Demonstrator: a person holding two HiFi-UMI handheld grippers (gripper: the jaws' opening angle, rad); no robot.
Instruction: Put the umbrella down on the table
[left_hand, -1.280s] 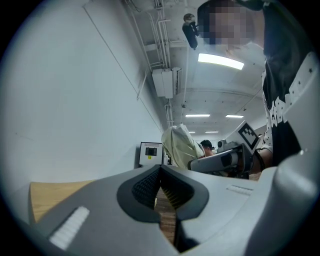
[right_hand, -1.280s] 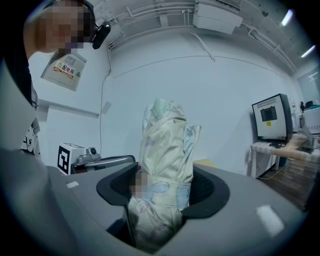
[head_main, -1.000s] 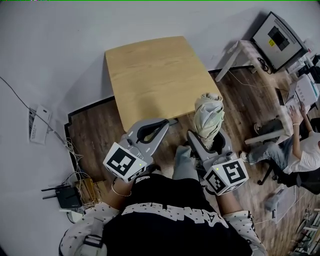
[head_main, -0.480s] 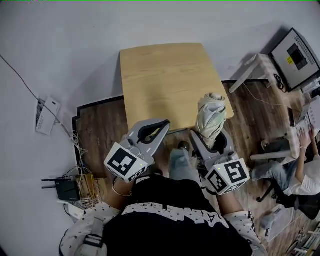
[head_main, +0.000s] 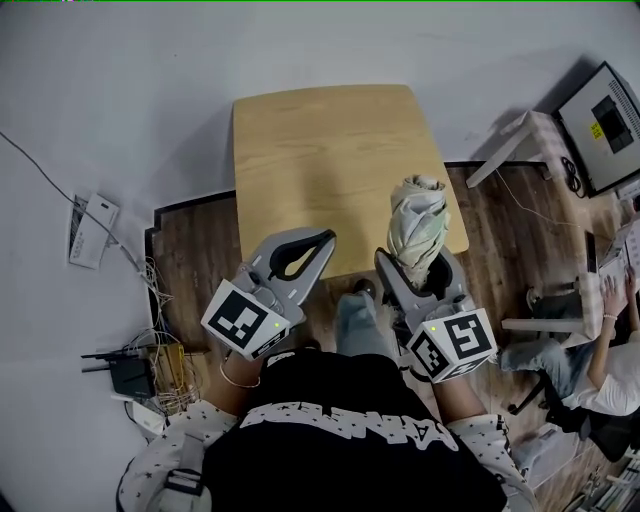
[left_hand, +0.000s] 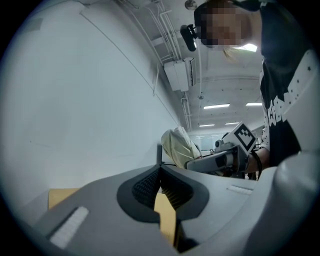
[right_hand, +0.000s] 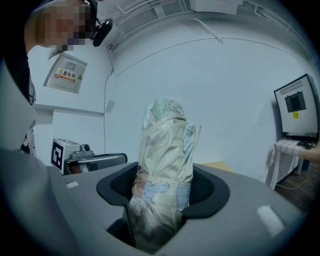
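1. Nearest the head camera is the person's black shirt with white lettering (head_main: 340, 440). Both forearms reach forward from it.
2. The left grey plastic two-jaw gripper (head_main: 327, 238) is held level and points toward the table. Its black-and-white marker cube (head_main: 240, 322) sits at the wrist end. In the left gripper view its ribbed pads meet at the tips (left_hand: 160, 172), with nothing between them.
3. The right grey plastic two-jaw gripper (head_main: 420, 270) sits beside the left one, and the two are apart. Its jaws are clamped on the lower part of the folded cream-and-pale-green fabric umbrella (right_hand: 165, 145).
4. The umbrella (head_main: 418, 225) stands upright in the jaws, and a printed strap wraps its middle. It is held in the air, and its bundled top overlaps the table's near right corner in the head view.
5. The light wooden square table (head_main: 330, 150) lies just beyond both grippers.
6. A dark wood-plank floor (head_main: 195, 260) lies under the table, and a black router (head_main: 128, 375) with tangled cables is at the left.
7. Far right are a white side table (head_main: 520, 140), a monitor (head_main: 610, 125) and a seated person (head_main: 605, 370).
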